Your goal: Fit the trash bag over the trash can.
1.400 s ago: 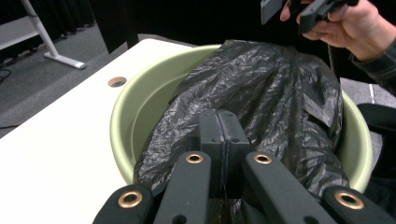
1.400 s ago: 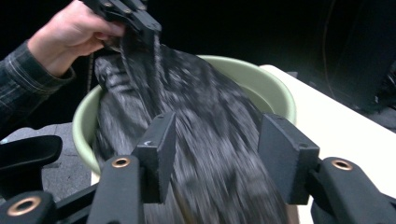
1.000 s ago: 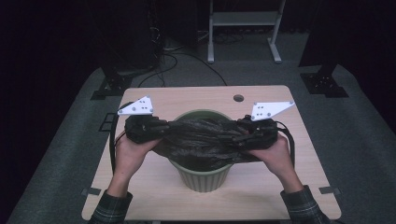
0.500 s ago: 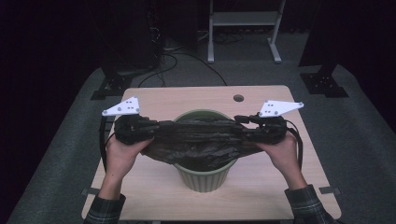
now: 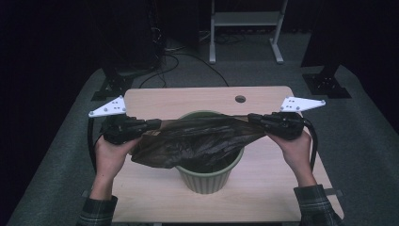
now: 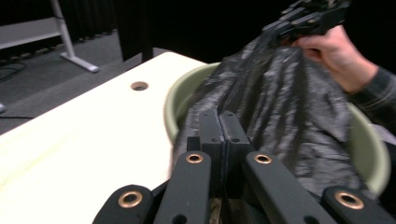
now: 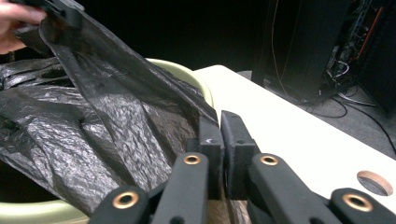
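You have a black bag (image 5: 197, 141) stretched across the top of a green bin (image 5: 209, 176). The bag is thin, crinkled plastic with a dull shine. Its upper edge runs taut in a nearly straight line, pinched at each end by a gripper; in both gripper views the plastic sits clamped between closed jaws. Below that edge the film sags in loose folds, part inside the bin's mouth and part draped over the near left rim. The bin is round, pale green, with a thick ribbed rim. It stands upright at the middle of the table (image 5: 155, 188).
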